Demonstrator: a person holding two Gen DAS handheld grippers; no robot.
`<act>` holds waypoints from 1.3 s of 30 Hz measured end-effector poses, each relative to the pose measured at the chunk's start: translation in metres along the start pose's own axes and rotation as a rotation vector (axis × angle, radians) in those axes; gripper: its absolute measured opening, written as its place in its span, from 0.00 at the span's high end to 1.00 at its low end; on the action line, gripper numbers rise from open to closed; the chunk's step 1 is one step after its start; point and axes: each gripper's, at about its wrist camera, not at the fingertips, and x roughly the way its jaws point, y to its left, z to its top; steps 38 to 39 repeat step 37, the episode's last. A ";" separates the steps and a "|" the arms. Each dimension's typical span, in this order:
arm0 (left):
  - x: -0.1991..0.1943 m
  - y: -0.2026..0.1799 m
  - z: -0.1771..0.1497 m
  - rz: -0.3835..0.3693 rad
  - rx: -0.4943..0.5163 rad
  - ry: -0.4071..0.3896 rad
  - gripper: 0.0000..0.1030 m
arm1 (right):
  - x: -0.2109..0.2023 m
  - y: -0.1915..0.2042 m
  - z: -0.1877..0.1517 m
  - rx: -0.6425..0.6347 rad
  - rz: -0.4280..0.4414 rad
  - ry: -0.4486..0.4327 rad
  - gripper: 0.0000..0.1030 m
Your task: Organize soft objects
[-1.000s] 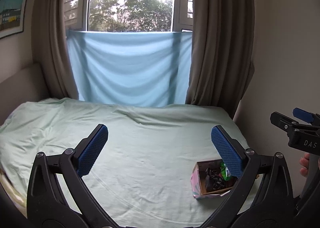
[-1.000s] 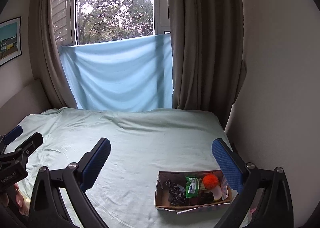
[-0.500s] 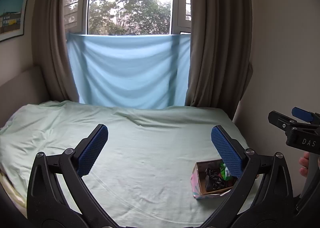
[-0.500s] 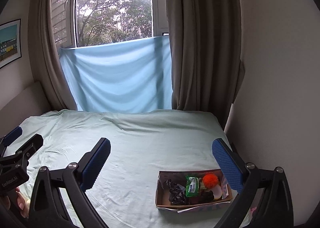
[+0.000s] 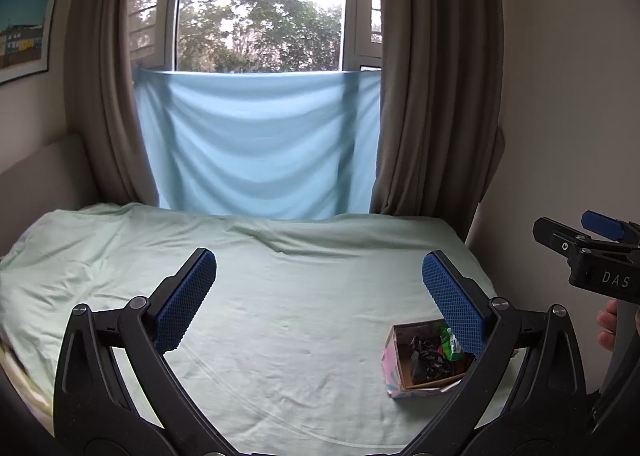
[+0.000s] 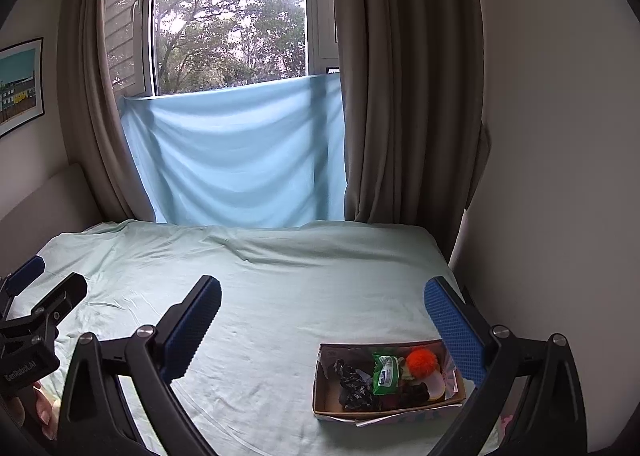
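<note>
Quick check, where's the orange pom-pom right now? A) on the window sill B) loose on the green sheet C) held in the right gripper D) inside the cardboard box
D: in the right wrist view the orange pom-pom sits inside the cardboard box, next to the green packet, while the right gripper is open and holds nothing.

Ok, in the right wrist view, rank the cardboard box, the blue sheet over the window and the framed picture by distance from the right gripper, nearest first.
1. cardboard box, on the bed just below the right gripper, toward its right jaw.
2. blue sheet, hanging past the bed's far end.
3. framed picture, far left wall; close to the sheet's range, so tentative.
</note>
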 end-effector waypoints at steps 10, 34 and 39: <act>0.002 0.002 -0.001 0.004 -0.006 0.000 0.00 | 0.002 0.000 0.000 0.000 0.000 0.002 0.02; 0.015 0.005 -0.008 0.002 -0.021 -0.001 0.00 | 0.016 0.001 0.007 0.007 -0.006 0.028 0.02; 0.019 0.004 -0.010 0.018 -0.011 -0.001 0.00 | 0.021 0.002 0.007 0.008 -0.008 0.037 0.02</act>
